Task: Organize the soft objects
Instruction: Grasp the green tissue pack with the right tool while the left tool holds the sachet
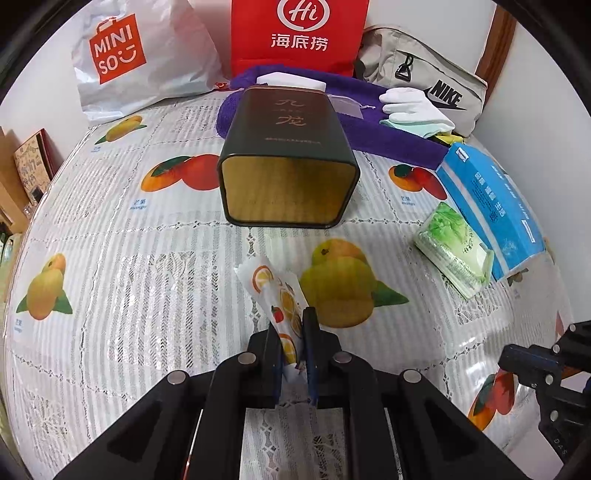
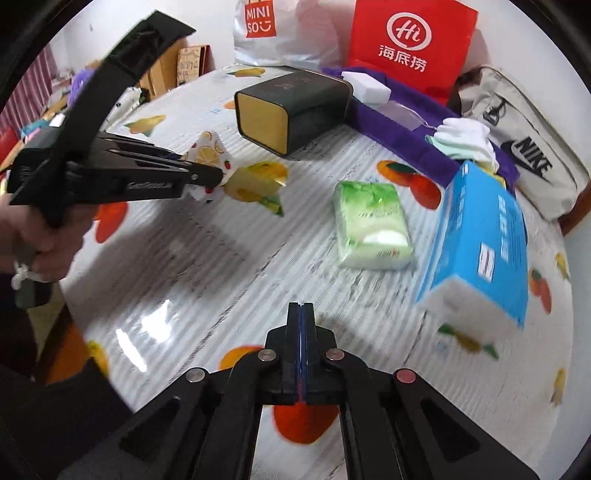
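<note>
My left gripper (image 1: 291,325) is shut on a small white pouch with an orange-slice print (image 1: 275,291), held above the table in front of the open mouth of a dark green tin (image 1: 291,162) lying on its side. In the right wrist view the left gripper (image 2: 212,177) holds that pouch (image 2: 210,151) left of the tin (image 2: 291,110). My right gripper (image 2: 301,308) is shut and empty, near the table's front. A green tissue pack (image 2: 371,221) and a blue tissue box (image 2: 480,240) lie ahead of it to the right.
A purple towel (image 1: 388,136) behind the tin carries a white block (image 1: 291,81), white gloves (image 1: 413,105) and a clear pouch. A Miniso bag (image 1: 140,62), red paper bag (image 1: 299,33) and Nike bag (image 1: 436,85) line the back. The table has a fruit-print cover (image 1: 147,277).
</note>
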